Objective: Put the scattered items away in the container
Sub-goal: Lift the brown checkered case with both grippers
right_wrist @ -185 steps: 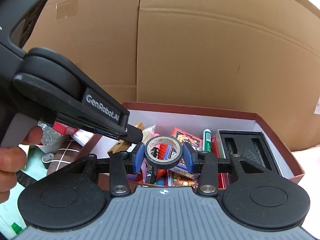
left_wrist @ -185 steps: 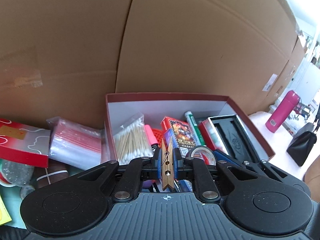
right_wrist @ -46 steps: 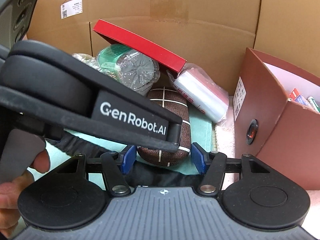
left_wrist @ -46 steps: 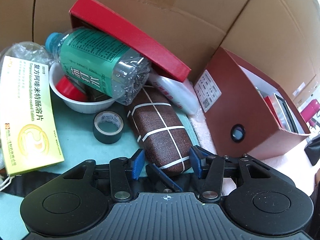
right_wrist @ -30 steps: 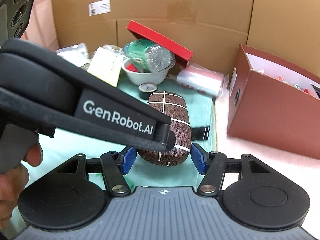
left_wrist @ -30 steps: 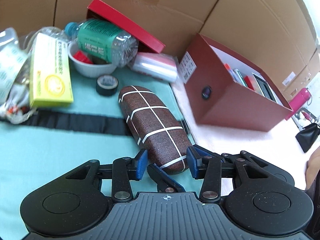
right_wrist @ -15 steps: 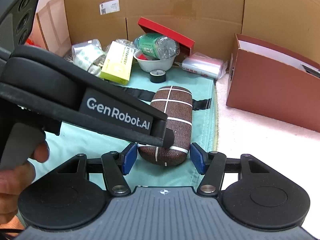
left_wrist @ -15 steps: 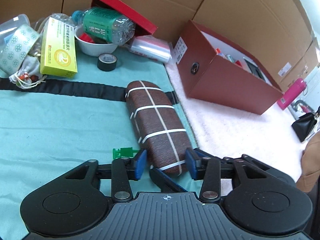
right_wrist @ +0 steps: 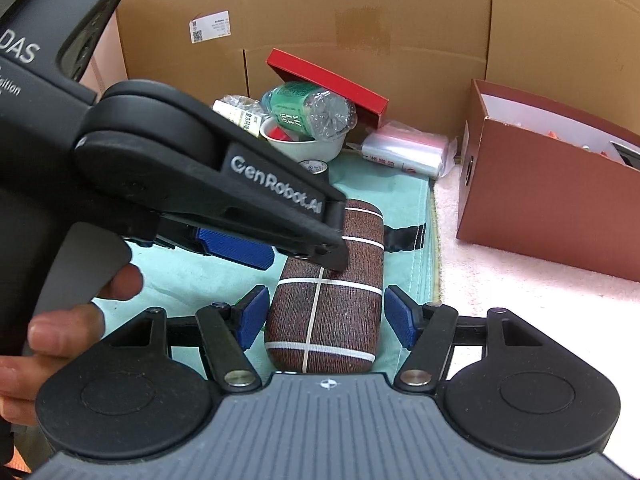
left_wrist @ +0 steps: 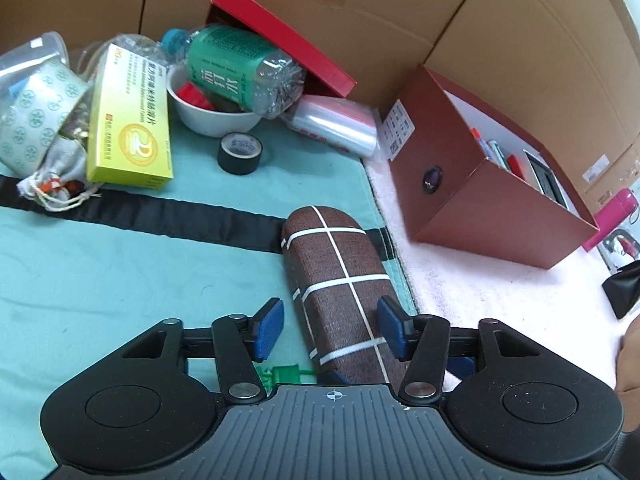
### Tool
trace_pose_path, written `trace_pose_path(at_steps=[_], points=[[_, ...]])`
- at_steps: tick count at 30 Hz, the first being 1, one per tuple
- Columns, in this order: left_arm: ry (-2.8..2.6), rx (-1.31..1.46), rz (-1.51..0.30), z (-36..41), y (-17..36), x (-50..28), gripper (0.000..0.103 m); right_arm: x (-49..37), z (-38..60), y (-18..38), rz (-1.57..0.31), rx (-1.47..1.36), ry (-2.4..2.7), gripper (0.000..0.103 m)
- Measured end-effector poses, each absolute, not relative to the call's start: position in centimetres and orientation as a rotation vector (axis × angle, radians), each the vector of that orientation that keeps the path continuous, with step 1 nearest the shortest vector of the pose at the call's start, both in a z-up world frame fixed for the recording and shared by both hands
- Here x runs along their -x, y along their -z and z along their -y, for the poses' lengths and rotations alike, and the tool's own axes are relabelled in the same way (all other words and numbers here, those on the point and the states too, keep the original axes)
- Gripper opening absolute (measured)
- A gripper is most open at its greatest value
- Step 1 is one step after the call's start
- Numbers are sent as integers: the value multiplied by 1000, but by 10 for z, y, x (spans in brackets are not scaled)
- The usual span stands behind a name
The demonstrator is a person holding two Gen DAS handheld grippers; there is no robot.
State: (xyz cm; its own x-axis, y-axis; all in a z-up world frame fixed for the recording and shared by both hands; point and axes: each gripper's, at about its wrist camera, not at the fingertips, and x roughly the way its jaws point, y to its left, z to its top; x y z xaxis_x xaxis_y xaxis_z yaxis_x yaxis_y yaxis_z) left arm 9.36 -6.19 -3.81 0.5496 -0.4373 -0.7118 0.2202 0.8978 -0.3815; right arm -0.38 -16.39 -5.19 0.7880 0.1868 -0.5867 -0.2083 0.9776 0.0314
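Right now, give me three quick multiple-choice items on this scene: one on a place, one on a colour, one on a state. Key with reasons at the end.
1. Where does the brown checked case lie?
A. in the red-brown box
B. on the teal cloth
C. in the white bowl

2. What colour is the tape roll near the white bowl?
A. black
B. yellow
C. pink

3. How does the left hand-held gripper stand to the case?
A. pads apart, left pad clear of it
B. clamped and lifting it
C. nowhere near it

Key: 1 B, it rests on the teal cloth beside the red-brown box. 2 A, its outside is black. 3 A, the jaws are opening, case between them.
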Motion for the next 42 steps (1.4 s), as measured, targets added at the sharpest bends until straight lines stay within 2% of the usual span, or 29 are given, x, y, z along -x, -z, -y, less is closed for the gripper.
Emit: trace_pose_path(at_steps=[14, 19, 20, 21, 22, 33, 42], points=[[460, 201, -939, 78, 40, -111, 72, -10, 168, 54, -659, 5, -221, 70], [469, 232, -958, 74, 46, -115, 77, -13, 165, 57, -668, 17, -214, 70], [473, 242, -965, 73, 48, -116, 75, -16, 165, 59, -671, 20, -213, 70], [474, 249, -968, 73, 49, -117, 69, -17, 165, 60, -673, 22, -211, 70], [474, 252, -969, 73, 49, -117, 68, -16, 165, 61, -673, 23, -212, 70], [463, 234, -960, 78, 42, -105, 66, -5, 169, 56, -674, 12, -216, 69], [478, 180, -829, 99, -7, -86, 66, 16, 184, 22, -553, 2, -183, 69]])
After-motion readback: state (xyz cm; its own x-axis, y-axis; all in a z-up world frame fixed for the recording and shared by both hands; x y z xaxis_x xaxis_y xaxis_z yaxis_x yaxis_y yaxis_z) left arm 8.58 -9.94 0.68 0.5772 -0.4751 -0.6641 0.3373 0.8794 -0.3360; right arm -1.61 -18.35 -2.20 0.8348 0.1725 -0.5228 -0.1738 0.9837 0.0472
